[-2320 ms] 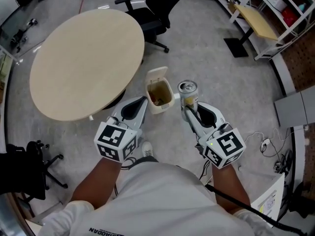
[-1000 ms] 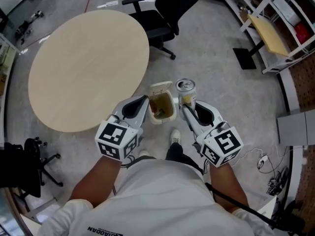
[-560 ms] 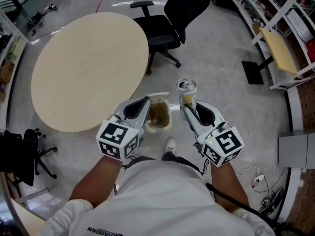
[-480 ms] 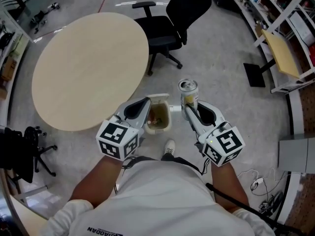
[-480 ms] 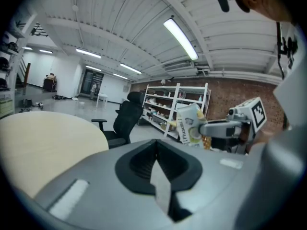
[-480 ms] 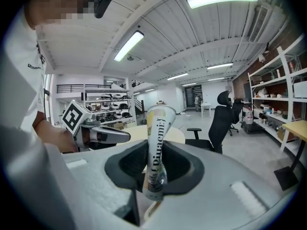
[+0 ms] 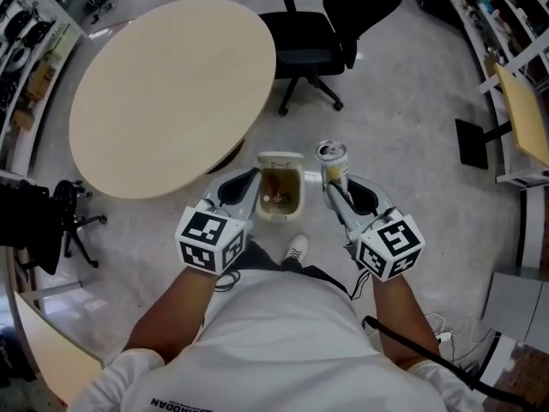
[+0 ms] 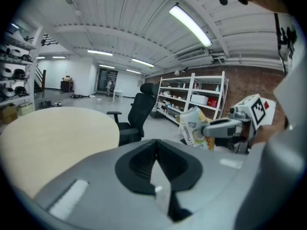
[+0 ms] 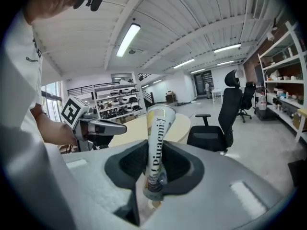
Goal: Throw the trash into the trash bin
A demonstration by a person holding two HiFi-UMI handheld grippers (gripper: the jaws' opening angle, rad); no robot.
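A small white trash bin [image 7: 280,216] stands open on the floor, its lid tipped back and some rubbish inside. My right gripper [image 7: 330,185] is shut on a crushed drink can [image 7: 333,163], held upright just right of the bin's rim. In the right gripper view the can [image 9: 156,143] stands pinched between the jaws of my right gripper [image 9: 154,166]. My left gripper [image 7: 250,177] hovers at the bin's left edge. Its jaws meet with nothing between them in the left gripper view [image 8: 155,150], where the can [image 8: 194,127] also shows.
A round beige table [image 7: 171,84] stands behind and left of the bin. A black office chair [image 7: 326,24] is beyond it, and another chair base [image 7: 69,226] at the left. Shelving [image 7: 523,101] lines the right side. The person's shoe [image 7: 294,249] is near the bin.
Both grippers have moved forward and down towards the bin, which now lies between them. The can stays held in the right gripper.
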